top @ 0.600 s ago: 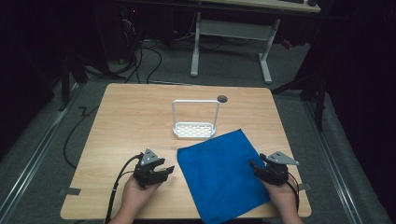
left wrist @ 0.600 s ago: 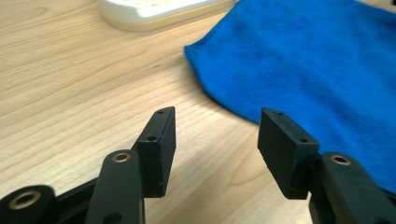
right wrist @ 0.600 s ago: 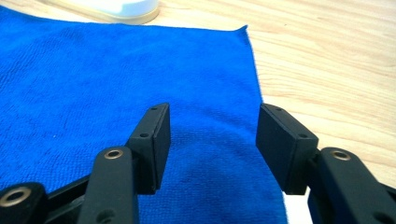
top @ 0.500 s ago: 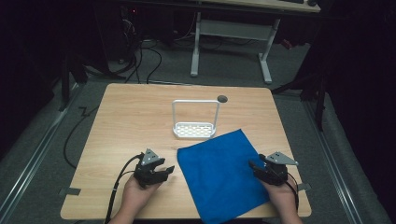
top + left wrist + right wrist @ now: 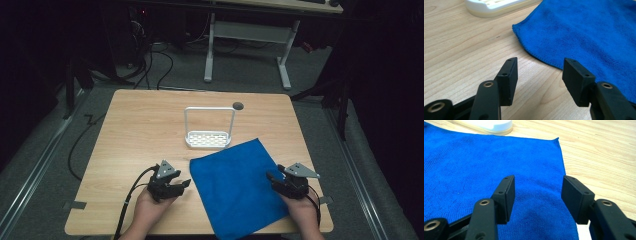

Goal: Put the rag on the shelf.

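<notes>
Currently, nothing is gripped and the handling of the cloth appears not yet begun. At the left, the left gripper (image 5: 181, 185) sits low over bare wood at the near side of the table (image 5: 135, 130), jaws spread and empty; its own view shows the blue cloth (image 5: 584, 32) just ahead, its hemmed left edge short of the jaws. At centre, the blue cloth lies flat and unfolded, turned askew, its far corner just beside the white rack (image 5: 209, 135), its near corner at or just over the table's near edge. At the right, the right gripper (image 5: 274, 179) hangs over the cloth's right edge, jaws spread, nothing between them. Judgement: both pinches and any fold or lift remain to be done.
</notes>
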`<action>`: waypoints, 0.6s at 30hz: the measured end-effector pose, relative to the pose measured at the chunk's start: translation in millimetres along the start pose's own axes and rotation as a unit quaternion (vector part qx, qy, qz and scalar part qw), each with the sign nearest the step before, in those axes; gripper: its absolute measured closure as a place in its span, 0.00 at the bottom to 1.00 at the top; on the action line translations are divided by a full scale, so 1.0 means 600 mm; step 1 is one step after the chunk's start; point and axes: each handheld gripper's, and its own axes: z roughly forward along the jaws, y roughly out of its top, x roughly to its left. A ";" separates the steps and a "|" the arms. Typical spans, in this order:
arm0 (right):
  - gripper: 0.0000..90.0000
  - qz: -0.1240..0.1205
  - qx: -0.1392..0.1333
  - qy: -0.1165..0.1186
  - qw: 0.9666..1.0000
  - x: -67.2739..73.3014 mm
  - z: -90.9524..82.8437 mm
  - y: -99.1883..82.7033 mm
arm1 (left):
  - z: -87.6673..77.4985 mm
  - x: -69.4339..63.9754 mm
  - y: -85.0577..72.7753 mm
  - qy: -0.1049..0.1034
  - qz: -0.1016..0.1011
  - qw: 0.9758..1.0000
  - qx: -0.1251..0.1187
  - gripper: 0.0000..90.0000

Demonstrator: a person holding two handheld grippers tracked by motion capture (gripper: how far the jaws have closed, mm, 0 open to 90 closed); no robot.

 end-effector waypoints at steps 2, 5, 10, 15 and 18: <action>0.51 0.000 0.000 0.000 1.000 0.001 -0.001 0.000 | 0.001 -0.003 0.001 -0.003 0.000 1.000 -0.001 0.52; 0.51 0.000 0.000 -0.001 1.000 0.000 -0.002 0.001 | 0.004 -0.012 0.003 -0.010 0.003 1.000 -0.001 0.52; 0.55 0.004 0.000 0.005 1.000 -0.003 -0.003 0.002 | 0.015 -0.040 0.008 -0.030 0.020 0.999 0.008 0.54; 0.59 0.006 0.003 0.012 1.000 -0.005 -0.005 0.001 | 0.032 -0.074 0.011 -0.045 0.043 0.998 0.020 0.57; 0.60 0.002 0.005 0.009 1.000 -0.006 -0.006 0.001 | 0.039 -0.091 0.012 -0.058 0.052 0.997 0.025 0.59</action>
